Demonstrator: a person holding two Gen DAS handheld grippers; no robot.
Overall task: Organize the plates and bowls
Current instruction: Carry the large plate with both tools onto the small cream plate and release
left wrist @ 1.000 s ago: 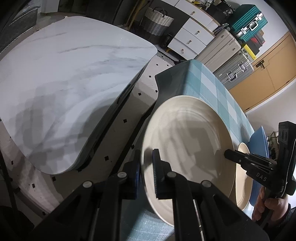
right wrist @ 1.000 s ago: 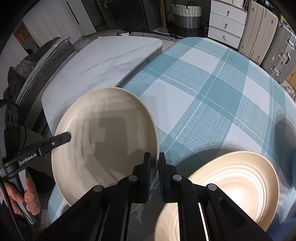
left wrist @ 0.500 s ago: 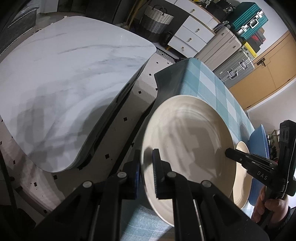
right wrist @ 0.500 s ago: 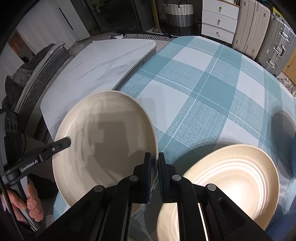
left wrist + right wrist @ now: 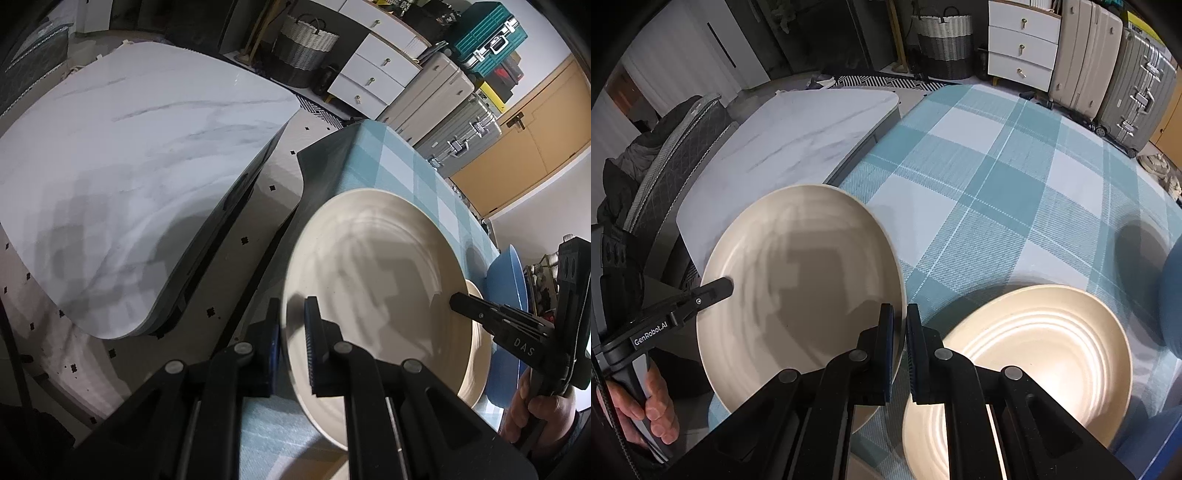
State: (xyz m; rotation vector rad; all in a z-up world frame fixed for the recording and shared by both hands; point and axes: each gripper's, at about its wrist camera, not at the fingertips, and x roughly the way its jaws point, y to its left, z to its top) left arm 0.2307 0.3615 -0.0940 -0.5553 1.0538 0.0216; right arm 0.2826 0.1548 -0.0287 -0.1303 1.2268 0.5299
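A large cream plate [image 5: 373, 280] [image 5: 798, 288] hangs tilted over the near corner of the teal plaid table [image 5: 997, 166], held from both sides. My left gripper [image 5: 291, 326] is shut on its near rim. My right gripper [image 5: 900, 326] is shut on the opposite rim; in the left wrist view the right gripper [image 5: 457, 298] shows at the plate's far side. The left gripper [image 5: 724, 286] appears in the right wrist view with a hand below it. A second cream ribbed plate [image 5: 1034, 350] [image 5: 478, 362] lies on the cloth beside it. A blue bowl [image 5: 506, 273] [image 5: 1172, 295] stands past that plate.
A white marble table [image 5: 129, 166] [image 5: 812, 136] stands lower, across a narrow gap of tiled floor [image 5: 258, 221]. Suitcases [image 5: 1126, 74], a white drawer unit [image 5: 1021, 44] and a woven basket [image 5: 943, 40] line the far wall. A dark quilted chair [image 5: 665, 155] sits at left.
Both grippers have risen a little with the large plate between them, so it stands higher above the cloth. The second plate and the blue bowl have not moved.
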